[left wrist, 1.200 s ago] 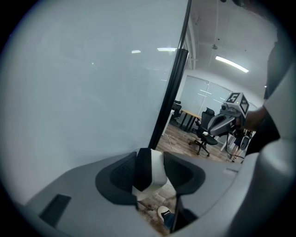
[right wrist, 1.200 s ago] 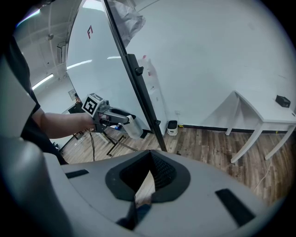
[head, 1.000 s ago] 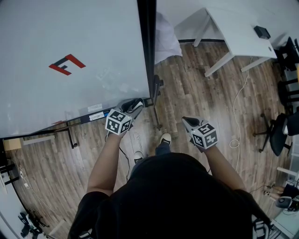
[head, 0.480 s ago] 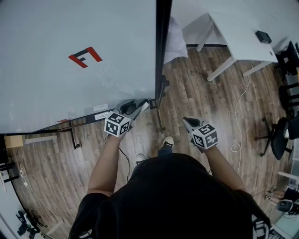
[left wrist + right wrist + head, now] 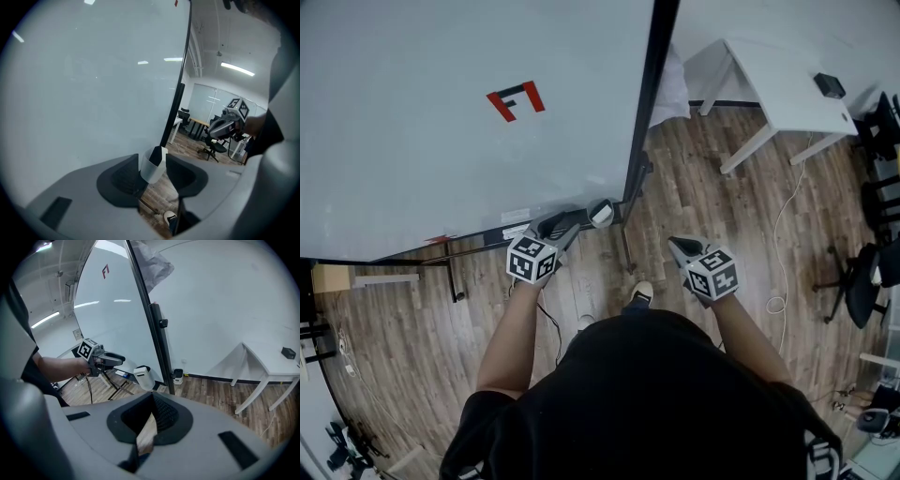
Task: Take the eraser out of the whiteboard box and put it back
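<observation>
In the head view my left gripper (image 5: 579,219) is shut on a white eraser (image 5: 601,213) with a dark felt face, held just off the lower right corner of the big whiteboard (image 5: 441,122). In the left gripper view the eraser (image 5: 151,168) stands pinched between the two jaws. The board's tray ledge (image 5: 502,232) runs along the bottom edge, left of the eraser. My right gripper (image 5: 677,246) hangs apart over the wood floor with its jaws together and nothing in them. From the right gripper view, the left gripper (image 5: 116,359) and eraser (image 5: 143,377) show beside the board's black frame.
A white table (image 5: 778,80) with a small black device (image 5: 828,86) stands at the back right. Office chairs (image 5: 862,272) and a loose cable (image 5: 780,225) lie to the right. The whiteboard's stand legs (image 5: 450,277) reach over the floor; the person's shoe (image 5: 639,292) is below.
The left gripper has drawn back from the tray's right end with the eraser, which now shows fully off the board's corner. The head view has swung left. The right gripper has barely moved.
</observation>
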Tool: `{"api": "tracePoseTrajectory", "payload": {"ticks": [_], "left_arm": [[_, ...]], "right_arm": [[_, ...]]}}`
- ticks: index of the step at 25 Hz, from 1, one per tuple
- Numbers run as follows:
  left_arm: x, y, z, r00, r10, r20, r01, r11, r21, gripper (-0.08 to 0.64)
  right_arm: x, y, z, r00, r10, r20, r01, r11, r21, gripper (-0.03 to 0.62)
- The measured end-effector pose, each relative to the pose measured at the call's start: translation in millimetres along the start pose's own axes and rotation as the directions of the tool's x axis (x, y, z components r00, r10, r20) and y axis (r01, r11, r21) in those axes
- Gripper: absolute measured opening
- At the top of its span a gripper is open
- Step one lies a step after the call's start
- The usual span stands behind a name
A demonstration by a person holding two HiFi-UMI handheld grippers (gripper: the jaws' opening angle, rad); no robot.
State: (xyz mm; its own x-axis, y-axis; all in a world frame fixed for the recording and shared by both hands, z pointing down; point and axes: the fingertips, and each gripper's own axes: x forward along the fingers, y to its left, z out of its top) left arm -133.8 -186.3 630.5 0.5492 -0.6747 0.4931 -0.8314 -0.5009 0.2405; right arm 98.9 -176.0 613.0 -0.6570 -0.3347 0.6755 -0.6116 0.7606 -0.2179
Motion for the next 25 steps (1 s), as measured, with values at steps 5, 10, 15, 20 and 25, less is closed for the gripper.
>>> {"api": "tracePoseTrajectory", "payload": {"ticks": [5, 10, 15, 20, 25], "left_arm": [[-21.5, 3.7, -3.5, 1.000, 0.010, 0.010, -0.010, 1.000, 0.006, 0.178], [-44.4, 2.9, -3.3, 1.000, 0.012, 0.025, -0.013, 1.000, 0.012, 0.178], [-61.6, -0.5, -0.6, 0.999, 0.005, 0.045, -0.006, 1.000, 0.018, 0.178], [-74.7, -3.6, -5.3, 0.999, 0.004, 0.045, -0.005, 1.000, 0.023, 0.178], [-85.2, -7.0, -11.7, 0.999, 0.001, 0.036, -0.002, 0.999, 0.036, 0.178]], "right_arm": [[-1.0, 11.1, 16.3, 0.999, -0.011, 0.034, 0.011, 1.000, -0.007, -0.005], [-5.9, 21.7, 28.6, 0.998, -0.023, 0.062, 0.024, 1.000, -0.017, -0.005], [-8.9, 28.0, 29.9, 0.997, -0.035, 0.070, 0.036, 0.999, -0.011, -0.005], [-13.3, 34.5, 28.5, 0.995, -0.049, 0.084, 0.049, 0.999, 0.002, -0.005], [-17.5, 30.2, 31.9, 0.991, -0.076, 0.110, 0.074, 0.997, 0.027, -0.005]]}}
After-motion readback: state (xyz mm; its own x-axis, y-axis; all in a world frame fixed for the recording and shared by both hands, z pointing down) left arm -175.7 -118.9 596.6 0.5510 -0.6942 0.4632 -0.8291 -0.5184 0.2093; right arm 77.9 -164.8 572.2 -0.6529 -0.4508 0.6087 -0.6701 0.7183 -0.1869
